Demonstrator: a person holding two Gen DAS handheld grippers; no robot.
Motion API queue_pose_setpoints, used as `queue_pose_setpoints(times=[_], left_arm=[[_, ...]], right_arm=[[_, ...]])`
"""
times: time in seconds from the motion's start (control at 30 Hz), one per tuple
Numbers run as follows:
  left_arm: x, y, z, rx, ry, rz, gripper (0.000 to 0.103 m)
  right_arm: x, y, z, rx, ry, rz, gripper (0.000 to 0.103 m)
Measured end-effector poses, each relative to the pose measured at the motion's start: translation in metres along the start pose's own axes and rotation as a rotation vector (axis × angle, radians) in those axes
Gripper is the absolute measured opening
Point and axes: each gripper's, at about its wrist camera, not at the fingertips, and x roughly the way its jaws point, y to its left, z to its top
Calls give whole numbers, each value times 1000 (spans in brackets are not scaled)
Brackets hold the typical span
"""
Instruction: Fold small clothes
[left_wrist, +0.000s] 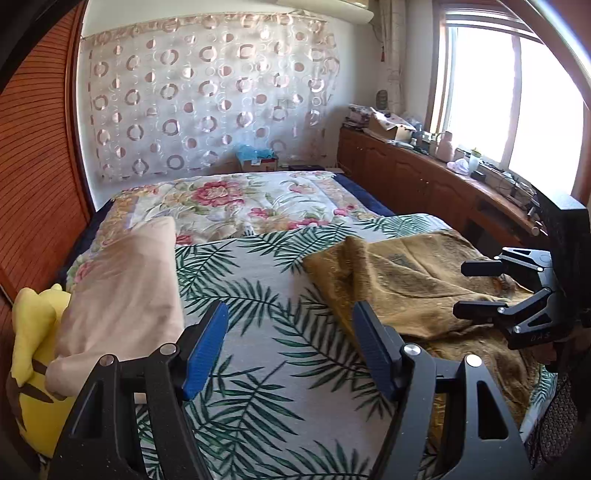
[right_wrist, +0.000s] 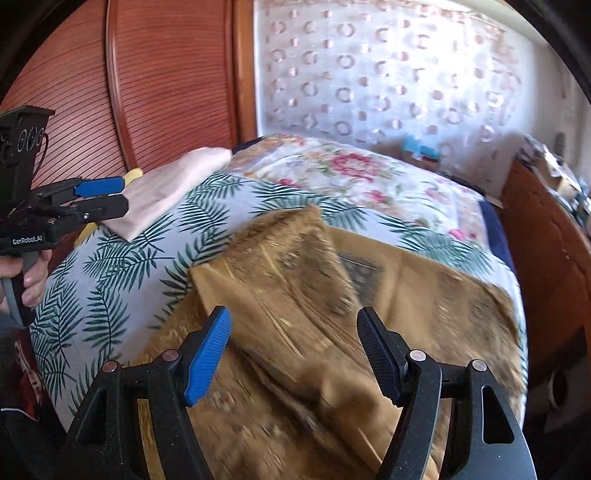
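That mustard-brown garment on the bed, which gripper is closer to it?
Right. The right gripper hangs open directly over the brown garment, not touching it. The left gripper, also open, is over the bare leaf-print sheet beside the garment's edge.

A bed (left_wrist: 258, 332) fills the middle of the room, covered near with a palm-leaf sheet (left_wrist: 266, 302) and farther off with a floral quilt (left_wrist: 236, 199). A sheer curtain with ring patterns (left_wrist: 207, 99) hangs on the far wall. On the left stands a reddish slatted wooden panel (left_wrist: 37, 166). On the right, a low wooden cabinet (left_wrist: 406, 173), cluttered on top, runs under a bright window (left_wrist: 509, 103) letting in daylight.
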Motion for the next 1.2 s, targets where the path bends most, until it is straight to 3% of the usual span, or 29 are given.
queue_pose_setpoints(times=[0.4,0.93,1.03,1.07,1.1,1.2], left_arm=[[28,20,-15,-17,52,16,71],[42,11,-31,-22,103,-38,71],[43,7,-32,-17,105,-48,71],[44,6,-32,-15,107,-49,71],[45,5,-33,-12,112,-49,71],[47,4,-34,-14,117,-52,71]], right_arm=[[59,4,12,-45,108,77,73],[78,9,8,-91,147,95,72],[71,8,6,-89,133,114,52],[68,6,5,-83,121,125,30],[65,4,5,-75,110,138,19],[58,-6,4,-34,89,146,9]])
